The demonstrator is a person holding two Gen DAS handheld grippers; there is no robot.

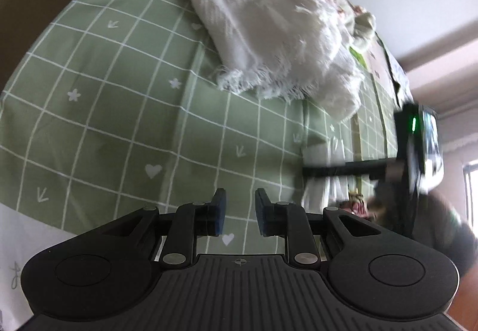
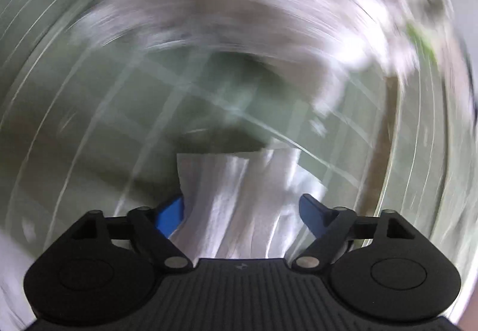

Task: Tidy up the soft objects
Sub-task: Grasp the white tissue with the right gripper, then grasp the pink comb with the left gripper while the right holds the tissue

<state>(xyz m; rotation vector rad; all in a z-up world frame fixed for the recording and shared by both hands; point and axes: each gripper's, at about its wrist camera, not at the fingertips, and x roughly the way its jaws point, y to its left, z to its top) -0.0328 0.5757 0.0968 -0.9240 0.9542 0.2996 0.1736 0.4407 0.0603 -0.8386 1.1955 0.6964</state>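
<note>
Two grippers in view, one white cloth each to account for. Left gripper (image 1: 240, 211) hangs over the green grid bedsheet (image 1: 104, 110) with nothing between its blue pads; jaws stand narrowly apart, so it reads as open and empty, probably parked clear so the other hand can work. Ahead of it, further up the bed, one fringed white towel (image 1: 263, 32) lies folded flat on the sheet, fringe edge toward the camera, looks like the finished pile. Behind that, crumpled floral bedding (image 1: 352, 14) near the wall; count unclear. At the right edge of the left view, the right gripper's body with a green light shows, blurred, pointing down at the sheet. Right gripper (image 2: 242, 211): frame is heavily motion-smeared, but one white cloth (image 2: 239, 199) sits between its wide-spread jaws, touching the left blue pad; the right pad stands clear of it. Judgement: not clamped, cloth loose between open jaws, likely being set down on the bed. Cannot tell whether the cloth touches the sheet yet.
</note>
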